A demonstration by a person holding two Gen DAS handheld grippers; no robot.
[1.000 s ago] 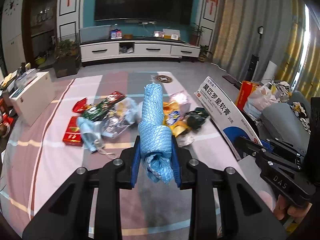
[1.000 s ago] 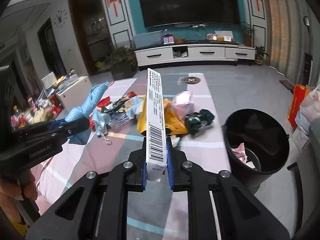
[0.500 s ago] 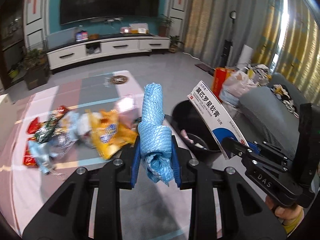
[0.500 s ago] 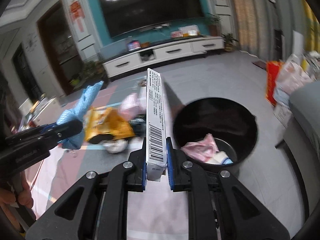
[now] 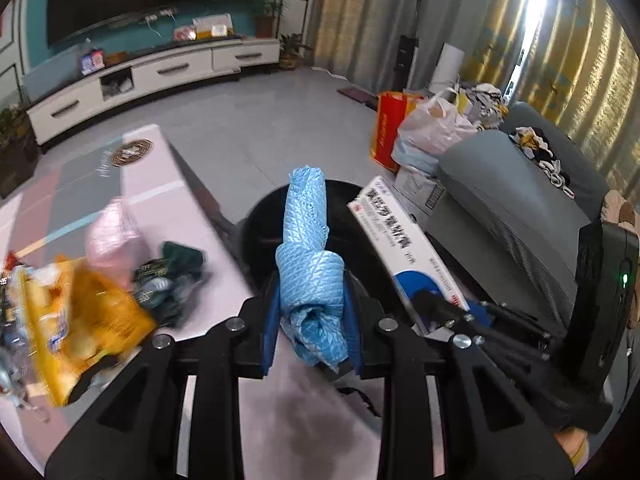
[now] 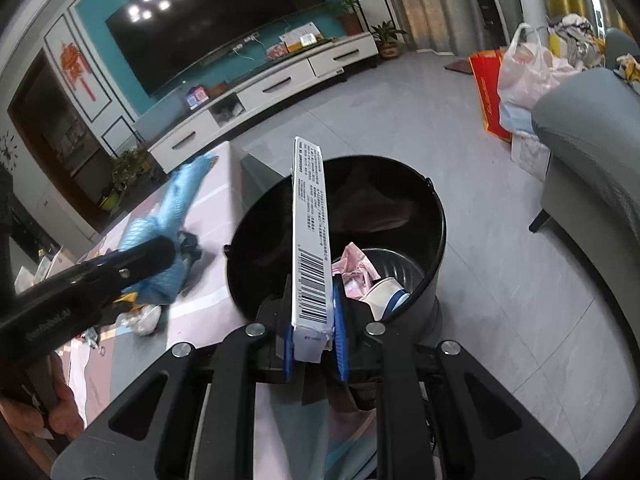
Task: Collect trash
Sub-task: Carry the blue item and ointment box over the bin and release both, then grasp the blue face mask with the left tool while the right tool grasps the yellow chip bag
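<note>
My left gripper (image 5: 312, 320) is shut on a rolled blue cloth (image 5: 306, 240) and holds it upright over the table's right edge, in front of the black bin (image 5: 264, 216). My right gripper (image 6: 312, 320) is shut on a long white medicine box (image 6: 310, 224), held upright over the near rim of the black bin (image 6: 436, 216). The bin holds pink wrapping (image 6: 354, 264) and a white cup (image 6: 384, 298). The box also shows in the left wrist view (image 5: 404, 240), and the cloth in the right wrist view (image 6: 168, 216).
More trash lies on the pink table (image 5: 168, 208): a yellow bag (image 5: 76, 320), a pink wrapper (image 5: 114, 240), a dark green wrapper (image 5: 176, 272). A grey sofa (image 6: 592, 168) and bags (image 6: 520, 76) stand to the right of the bin. A TV cabinet (image 6: 280, 84) stands at the back.
Both grippers have swung right from the trash pile to the black bin, still holding the cloth and the box. The bin is now close under the right gripper.
</note>
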